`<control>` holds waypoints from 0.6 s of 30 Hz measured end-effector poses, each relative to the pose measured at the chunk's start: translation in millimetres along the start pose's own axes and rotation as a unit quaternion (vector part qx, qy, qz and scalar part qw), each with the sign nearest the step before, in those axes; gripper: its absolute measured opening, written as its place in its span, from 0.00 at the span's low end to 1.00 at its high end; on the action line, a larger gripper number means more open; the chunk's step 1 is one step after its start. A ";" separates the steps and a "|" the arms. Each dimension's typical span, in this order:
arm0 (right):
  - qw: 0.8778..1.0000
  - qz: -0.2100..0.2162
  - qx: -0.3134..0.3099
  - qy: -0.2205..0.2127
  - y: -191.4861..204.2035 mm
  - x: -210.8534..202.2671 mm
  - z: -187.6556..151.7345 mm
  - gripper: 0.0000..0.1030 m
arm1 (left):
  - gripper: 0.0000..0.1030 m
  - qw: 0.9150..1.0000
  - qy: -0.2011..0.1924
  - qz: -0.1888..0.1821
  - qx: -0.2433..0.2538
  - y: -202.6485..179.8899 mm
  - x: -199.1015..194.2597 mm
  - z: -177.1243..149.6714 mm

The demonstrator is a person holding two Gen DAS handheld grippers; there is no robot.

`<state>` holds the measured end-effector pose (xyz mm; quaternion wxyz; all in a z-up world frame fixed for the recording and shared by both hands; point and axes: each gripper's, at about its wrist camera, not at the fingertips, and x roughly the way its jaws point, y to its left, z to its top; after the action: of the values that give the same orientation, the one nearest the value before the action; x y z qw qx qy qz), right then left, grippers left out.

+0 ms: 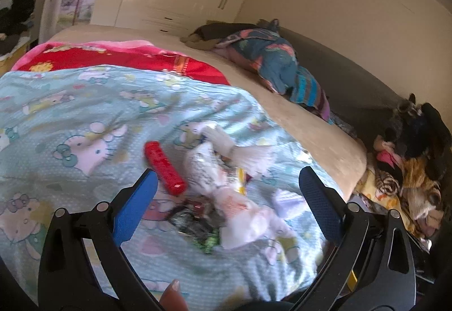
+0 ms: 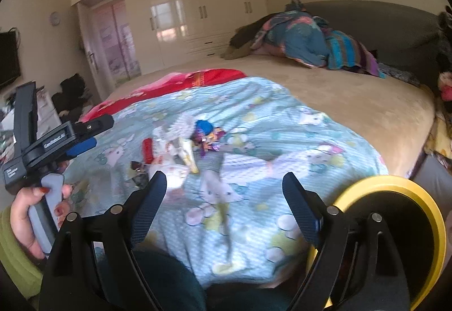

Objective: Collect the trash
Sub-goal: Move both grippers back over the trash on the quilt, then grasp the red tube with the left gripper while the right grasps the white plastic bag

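1. A heap of trash (image 1: 214, 181) is seen on the light blue quilt (image 1: 70, 102) of the bed (image 1: 310, 119): crumpled white wrappers, a dark foil packet (image 1: 192, 218) and a red stick-shaped pack (image 1: 165, 170).
2. The left tool (image 1: 226, 192) is held wide open and empty, just short of the heap.
3. The right tool (image 2: 223, 198) is likewise spread wide, with nothing gripped.
4. The wrappers are judged light, soft and crushable; bunched folds should be pinched.
5. The foil may prove slippery.
6. A yellow-rimmed bin (image 2: 418, 198) is seen beside the bed.

Black gripper (image 2: 223, 192) frames w/ blue pads (image 1: 135, 206) (silver screws), green sleeve (image 2: 14, 254).
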<state>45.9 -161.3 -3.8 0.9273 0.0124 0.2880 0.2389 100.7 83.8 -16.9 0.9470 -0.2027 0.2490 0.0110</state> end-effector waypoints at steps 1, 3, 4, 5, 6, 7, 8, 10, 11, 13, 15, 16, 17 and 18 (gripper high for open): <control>1.000 0.005 -0.006 0.005 6.5 5.6 2.1 0.79 | 0.89 1.000 0.000 0.001 -0.005 4.2 0.5 1.6; 1.000 0.015 -0.016 0.012 17.1 15.8 5.1 0.79 | 0.89 1.000 -0.001 0.009 -0.015 14.2 0.9 4.4; 0.999 0.019 -0.021 0.016 21.7 20.2 6.8 0.79 | 0.89 1.000 -0.003 0.016 -0.018 19.7 0.9 5.7; 0.999 0.021 -0.026 0.018 26.5 23.8 7.8 0.79 | 0.89 1.000 -0.003 0.020 -0.020 23.6 0.6 5.9; 0.999 0.025 -0.034 0.020 32.3 28.6 8.7 0.79 | 0.89 0.999 -0.004 0.025 -0.025 29.1 0.5 6.6; 0.999 0.027 -0.038 0.023 35.6 31.7 8.6 0.79 | 0.89 0.999 -0.004 0.027 -0.029 32.4 1.0 7.1; 0.998 0.029 -0.044 0.025 40.1 36.0 9.0 0.79 | 0.89 0.999 -0.002 0.030 -0.035 38.4 1.9 7.6; 0.998 0.034 -0.052 0.032 47.5 44.2 9.9 0.79 | 0.89 0.998 0.000 0.034 -0.045 47.5 2.2 7.5; 0.997 0.034 -0.055 0.033 50.1 47.3 10.5 0.79 | 0.89 0.998 0.001 0.037 -0.050 52.0 2.4 7.2; 0.997 0.036 -0.062 0.038 55.1 54.6 11.1 0.79 | 0.89 0.998 0.004 0.043 -0.055 60.0 3.8 6.8; 0.996 0.038 -0.069 0.044 59.8 61.7 11.6 0.79 | 0.89 0.997 0.008 0.049 -0.059 66.2 6.4 6.3; 0.996 0.038 -0.072 0.047 61.2 65.1 11.6 0.79 | 0.89 0.997 0.012 0.050 -0.063 69.2 8.2 5.3; 0.995 0.037 -0.075 0.050 62.9 69.1 11.5 0.79 | 0.89 0.996 0.016 0.050 -0.068 72.3 9.7 4.1; 0.995 0.035 -0.078 0.054 64.2 73.8 12.2 0.79 | 0.89 0.996 0.019 0.049 -0.074 75.4 10.9 2.9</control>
<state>77.5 -69.9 -22.3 0.8997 -0.0631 0.3170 0.2933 102.4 153.2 -48.3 0.9229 -0.2596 0.2752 0.0715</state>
